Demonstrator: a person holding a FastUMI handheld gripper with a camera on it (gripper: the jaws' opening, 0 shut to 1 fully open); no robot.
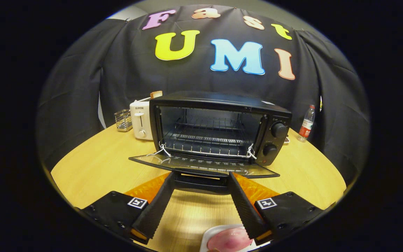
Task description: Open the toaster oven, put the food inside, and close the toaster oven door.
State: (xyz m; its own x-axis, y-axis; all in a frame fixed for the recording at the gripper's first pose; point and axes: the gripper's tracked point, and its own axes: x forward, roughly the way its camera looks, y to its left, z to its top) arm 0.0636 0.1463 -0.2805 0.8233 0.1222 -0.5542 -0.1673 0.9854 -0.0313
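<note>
The black toaster oven [219, 126] stands on the round wooden table [96, 164] with its glass door [201, 164] folded down flat, and the wire rack [205, 140] inside is bare. My gripper [201, 177] is open, its two black fingers spread wide with the door's handle [201, 182] lying between the tips. Whether the tips touch the handle's ends is unclear. Below the right finger, close to me, a pink piece of food [227, 239] rests on a white plate [206, 235].
An orange mat [145, 189] lies under the oven's front. A white toaster [141, 120] with a slice of bread and a small wire holder [123, 120] stand behind the oven's left side. A water bottle [306, 124] is at the back right.
</note>
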